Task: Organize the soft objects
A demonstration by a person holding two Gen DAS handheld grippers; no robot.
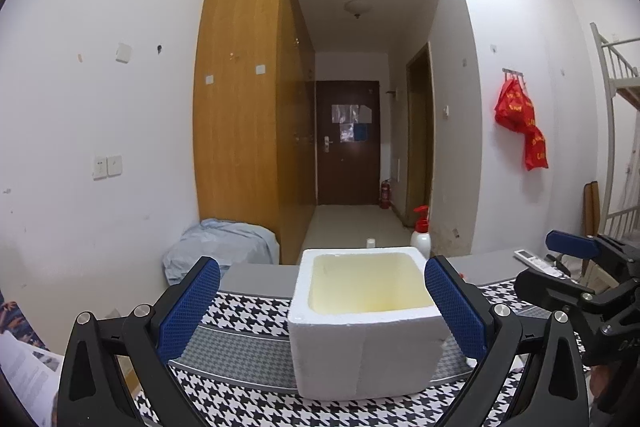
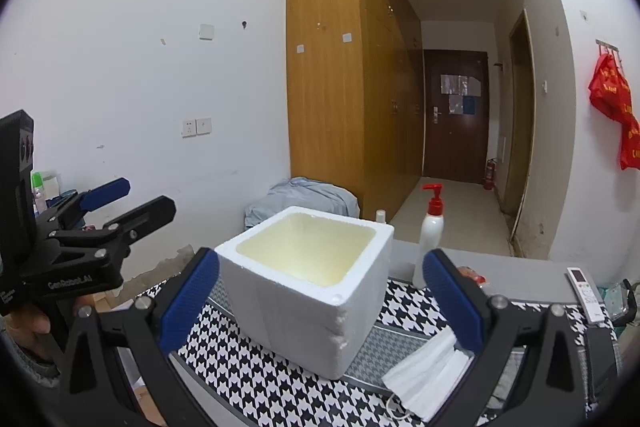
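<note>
**Empty foam box waits; face masks lie beside it**

The bench is grey and carries a houndstooth cloth that marks out the working patch. On the cloth stands the white foam box, upright with its mouth open to the ceiling. Its yellowish inside appears empty, though the near wall hides part of the floor. Judging by the task, it is probably set in the middle as the bin for the soft things, within reach of both hands.

The left tool points straight at the box with its blue pads spread wide. The box sits between them without either pad pressing on it, and the tool carries nothing. The right tool is likewise fully spread and empty, and it looks at the box from its right corner.

The pump bottle stands behind the box, and a remote control lies at the far right edge.

The stack of white face masks, seemingly the soft things to be sorted, lies on the cloth just right of the box, below the right tool's right pad. The tool covers part of the stack, so I cannot tell how many masks there are. In the left wrist view only a white sliver shows. A small reddish item behind the right pad is too hidden to name.
</note>
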